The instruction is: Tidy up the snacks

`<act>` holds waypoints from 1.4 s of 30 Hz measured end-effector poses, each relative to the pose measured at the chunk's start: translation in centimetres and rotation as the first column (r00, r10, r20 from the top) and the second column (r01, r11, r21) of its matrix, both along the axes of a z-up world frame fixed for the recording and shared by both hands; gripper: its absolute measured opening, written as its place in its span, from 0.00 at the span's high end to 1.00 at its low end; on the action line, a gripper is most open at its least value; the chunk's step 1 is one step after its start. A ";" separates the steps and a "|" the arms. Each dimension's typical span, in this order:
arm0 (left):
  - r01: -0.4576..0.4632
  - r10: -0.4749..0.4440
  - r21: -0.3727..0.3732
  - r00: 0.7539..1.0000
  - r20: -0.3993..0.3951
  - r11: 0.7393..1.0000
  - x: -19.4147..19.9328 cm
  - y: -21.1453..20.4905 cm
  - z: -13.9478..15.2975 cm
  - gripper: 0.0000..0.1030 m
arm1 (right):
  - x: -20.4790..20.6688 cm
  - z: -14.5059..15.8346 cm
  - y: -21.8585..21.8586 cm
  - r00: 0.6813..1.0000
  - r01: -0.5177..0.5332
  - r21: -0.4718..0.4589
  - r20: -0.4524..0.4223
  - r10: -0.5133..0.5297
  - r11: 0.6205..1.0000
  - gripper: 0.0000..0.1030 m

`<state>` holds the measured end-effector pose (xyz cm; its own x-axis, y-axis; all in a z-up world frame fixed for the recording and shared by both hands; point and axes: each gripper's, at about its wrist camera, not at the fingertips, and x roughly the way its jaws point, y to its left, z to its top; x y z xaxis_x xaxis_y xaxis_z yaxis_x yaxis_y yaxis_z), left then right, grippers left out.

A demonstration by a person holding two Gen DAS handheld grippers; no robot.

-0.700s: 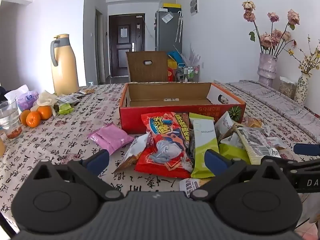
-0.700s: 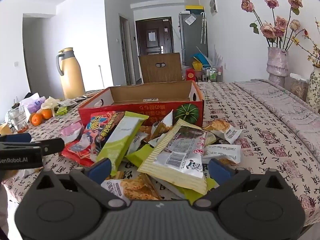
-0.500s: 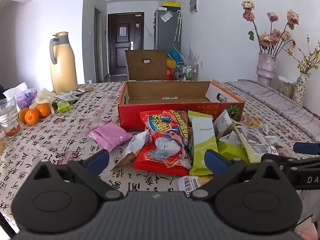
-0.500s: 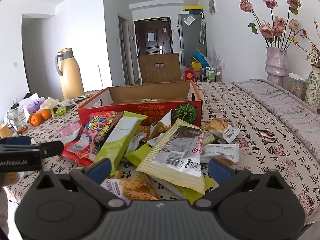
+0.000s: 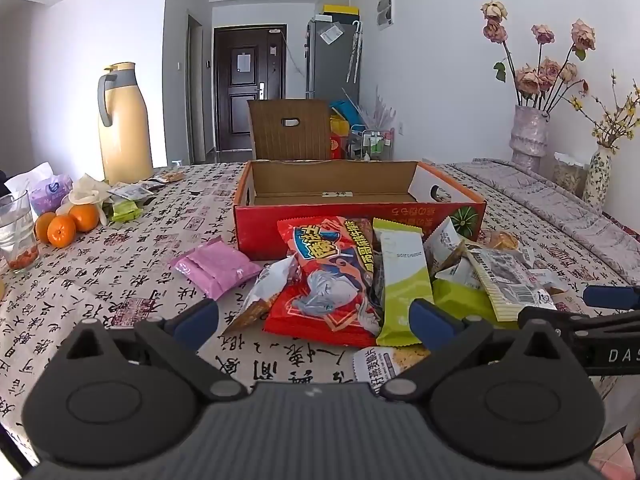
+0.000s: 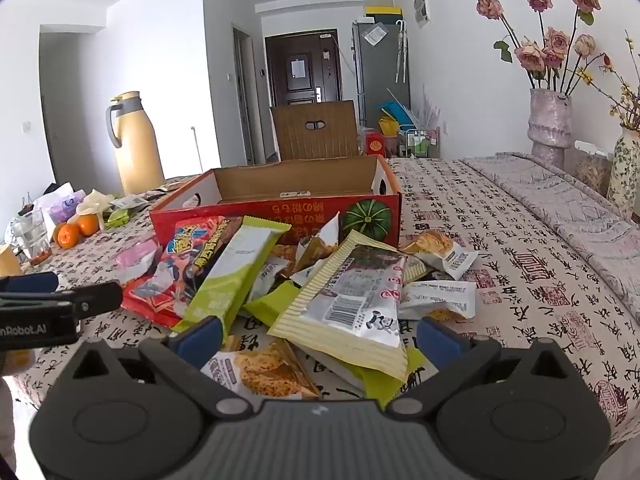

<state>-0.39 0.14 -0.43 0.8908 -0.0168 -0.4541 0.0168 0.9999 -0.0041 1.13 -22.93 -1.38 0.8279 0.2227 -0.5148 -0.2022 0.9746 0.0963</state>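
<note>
A pile of snack packets lies on the table in front of an open red cardboard box (image 5: 360, 216), also in the right wrist view (image 6: 280, 216). The pile holds a big red bag (image 5: 328, 276) (image 6: 188, 256), a long green packet (image 5: 402, 280) (image 6: 232, 276), a striped cream packet (image 6: 352, 292) (image 5: 508, 280) and a pink packet (image 5: 216, 266) off to the left. My left gripper (image 5: 314, 322) is open and empty, just short of the red bag. My right gripper (image 6: 318, 336) is open and empty, its fingers either side of the striped packet's near end.
A yellow thermos jug (image 5: 124, 124), oranges (image 5: 64, 224), a glass (image 5: 16, 232) and small wrappers stand at the table's left. Flower vases (image 6: 550, 120) stand at the right. A cardboard chair-like flap (image 5: 290, 130) rises behind the box. More small packets (image 6: 440, 248) lie right of the pile.
Both views have shifted only slightly; the left gripper has eased a little nearer the pile. Both grippers stay open and nothing has been picked up.
</note>
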 end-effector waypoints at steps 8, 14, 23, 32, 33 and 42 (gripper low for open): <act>0.000 0.000 -0.001 1.000 0.002 1.000 0.0 0.0 0.0 0.00 | 0.0 -0.1 0.0 1.000 0.001 -0.002 -0.004 -0.001 1.000 0.00; 0.000 0.000 -0.006 1.000 0.001 1.000 -0.1 0.0 -0.1 0.00 | -0.1 -0.2 0.0 1.000 0.001 -0.001 -0.007 -0.001 1.000 0.00; 0.003 -0.003 -0.008 1.000 0.006 1.000 -0.4 -0.1 -0.3 0.00 | -0.2 -0.3 0.1 1.000 0.001 -0.002 -0.008 -0.001 1.000 0.00; 0.006 -0.006 -0.010 1.000 0.007 1.000 -0.4 0.0 -0.4 0.00 | -0.2 -0.3 0.1 1.000 0.002 -0.001 -0.010 -0.002 1.000 0.00; 0.006 -0.006 -0.010 1.000 0.007 1.000 -0.4 0.0 -0.3 0.00 | -0.2 -0.3 0.1 1.000 0.002 -0.001 -0.009 -0.002 1.000 0.00; 0.005 -0.005 -0.010 1.000 0.007 1.000 -0.5 -0.1 -0.4 0.00 | -0.2 -0.3 0.1 1.000 0.002 -0.001 -0.010 -0.002 1.000 0.00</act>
